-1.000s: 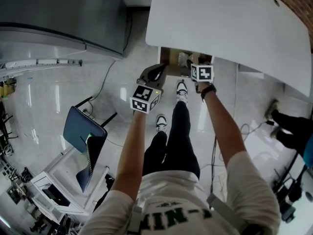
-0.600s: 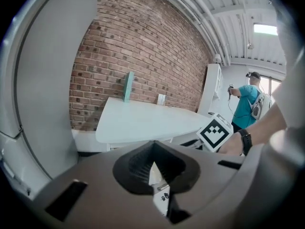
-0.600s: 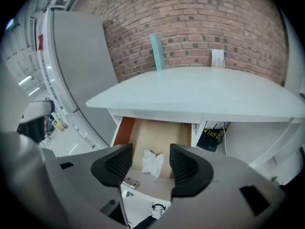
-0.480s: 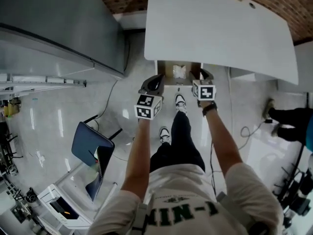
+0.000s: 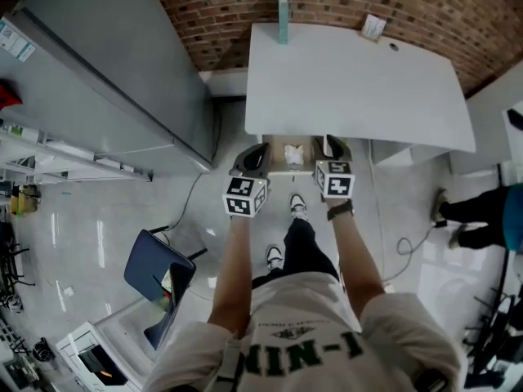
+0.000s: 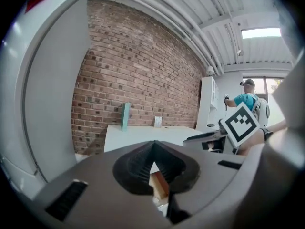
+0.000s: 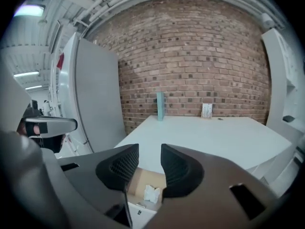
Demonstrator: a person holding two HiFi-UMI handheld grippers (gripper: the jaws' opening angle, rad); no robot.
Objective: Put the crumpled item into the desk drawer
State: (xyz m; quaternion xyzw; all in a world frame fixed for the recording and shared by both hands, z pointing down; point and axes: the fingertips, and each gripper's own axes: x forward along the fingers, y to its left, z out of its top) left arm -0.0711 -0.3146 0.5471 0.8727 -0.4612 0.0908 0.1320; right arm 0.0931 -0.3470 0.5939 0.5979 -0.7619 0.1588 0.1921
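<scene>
A tall grey cabinet (image 5: 106, 64) flanks the left edge of the white tabletop (image 5: 351, 80), with a strip of floor between them. The left claw (image 5: 252, 155) is pinched shut and empty by the open brown-lined drawer (image 5: 276, 158). The crumpled white paper (image 5: 293, 150) lies inside it. The right claw (image 7: 149, 159) is closing on nothing, its jaws part open.

Drawer (image 5: 279, 160) under tabletop (image 5: 359, 80) front edge, pulled out; crumpled item (image 5: 294, 149) inside. Tall cabinet (image 5: 106, 80) left of tabletop. Brick wall (image 5: 221, 6) behind both. Chair (image 5: 159, 272) on floor (image 5: 82, 219), left.
</scene>
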